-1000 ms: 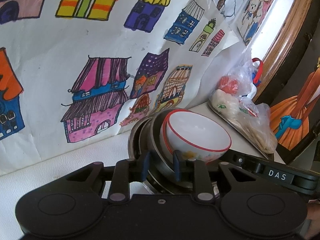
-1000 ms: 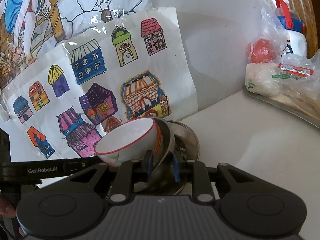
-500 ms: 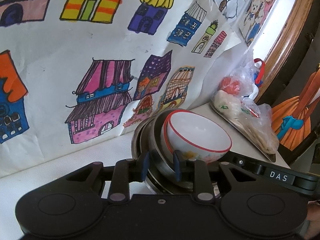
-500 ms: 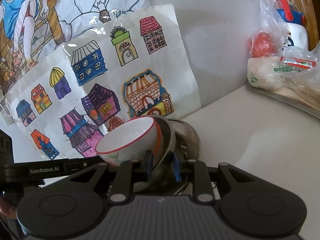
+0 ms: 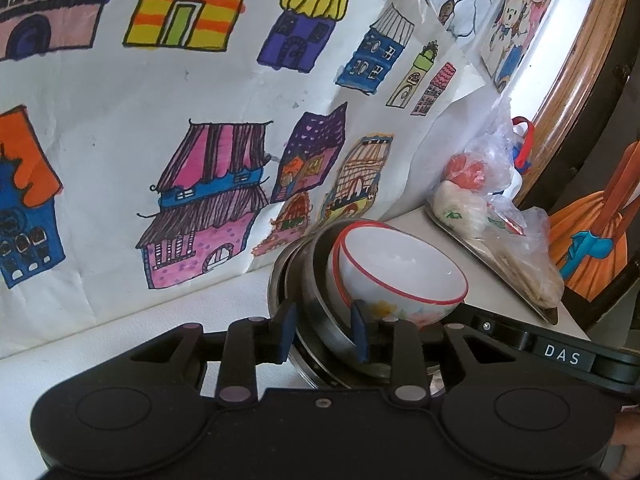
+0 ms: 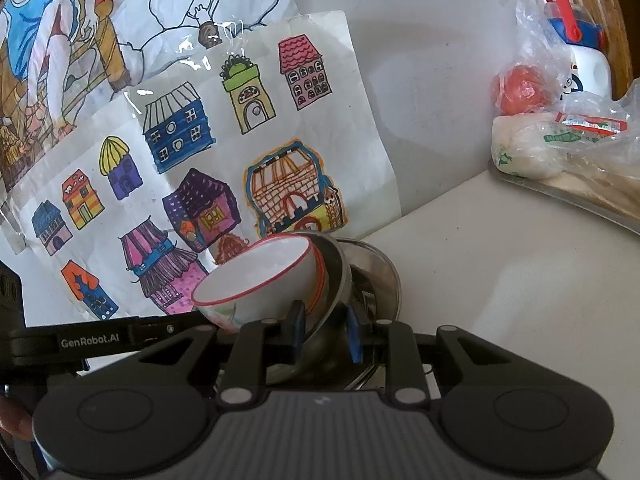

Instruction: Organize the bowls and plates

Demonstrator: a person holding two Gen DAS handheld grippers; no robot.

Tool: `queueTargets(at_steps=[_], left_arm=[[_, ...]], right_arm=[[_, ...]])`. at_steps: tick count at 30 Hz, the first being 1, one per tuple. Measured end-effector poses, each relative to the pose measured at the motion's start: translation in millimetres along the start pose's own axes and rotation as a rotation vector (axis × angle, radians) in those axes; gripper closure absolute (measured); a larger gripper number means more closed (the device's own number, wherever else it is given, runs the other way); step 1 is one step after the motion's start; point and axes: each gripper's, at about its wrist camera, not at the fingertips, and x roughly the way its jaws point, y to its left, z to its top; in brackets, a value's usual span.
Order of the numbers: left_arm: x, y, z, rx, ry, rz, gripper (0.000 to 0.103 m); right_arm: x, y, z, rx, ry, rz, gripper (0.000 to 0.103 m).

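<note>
A white bowl with a red rim [image 5: 400, 276] [image 6: 256, 276] sits inside a steel bowl [image 5: 316, 312] [image 6: 336, 276], which rests in a steel plate [image 5: 280, 280] [image 6: 380, 276] by the wall. The stack is tilted. My left gripper [image 5: 322, 332] is shut on the near rims of the steel bowl and plate from one side. My right gripper [image 6: 326, 332] is shut on the steel bowl's rim from the opposite side. Each gripper's body shows in the other's view.
A white counter [image 6: 500, 280] carries the stack. A metal tray [image 5: 500, 276] [image 6: 560, 196] with bagged food stands further along. A water bottle with a red handle [image 6: 576, 40] stands behind it. Children's drawings of houses [image 5: 200, 200] cover the wall close behind the stack.
Both views have shifted slightly; the stack sits a little higher and more tilted between the grippers. Both grips are unchanged.
</note>
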Motion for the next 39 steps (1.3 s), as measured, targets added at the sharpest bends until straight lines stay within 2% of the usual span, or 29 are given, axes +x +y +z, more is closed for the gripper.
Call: queueTargets(at_steps=[5,9,15,20,22,25,32,36,39], left_arm=[[-1.4,0.7,-1.4,0.003,-0.009,0.011,0.064],[-3.4,3.0,-3.0,-0.007,-0.015,0.023,0.055],[-5.7,1.7,-6.0,-0.002,-0.011,0.015,0.052],[-9.9,-2.5,-6.4,0.008,-0.023,0.006,0.046],[-13.6,-4.8,-6.2,0.014,-0.039,0.005,0.037],[-20.6,-8.7,-5.8,0.026,-0.067,0.005,0.031],[-38.7,-17.1,-7.0,0.048,-0.103,0.001,0.024],[-52.9,-20.0,-10.6,0.055,-0.128,-0.004,0.013],[-64.4,-23.3,-12.7,0.066,-0.147,-0.009,0.011]], right_arm=[[-3.6,1.7,-2.1,-0.005,-0.013,-0.014,0.072],[-7.7,2.8,-4.5,-0.006,-0.022,-0.016,0.066],[-11.9,5.5,-7.9,-0.01,-0.038,-0.015,0.058],[-17.7,8.5,-10.1,-0.016,-0.057,-0.016,0.048],[-20.6,8.7,-11.1,-0.011,-0.066,-0.014,0.044],[-27.0,8.8,-12.7,-0.003,-0.081,-0.018,0.038],[-52.5,12.6,-16.6,0.006,-0.131,-0.026,0.018],[-71.0,20.0,-20.0,0.003,-0.159,-0.03,0.012],[-83.4,27.1,-22.4,-0.006,-0.182,-0.033,0.007]])
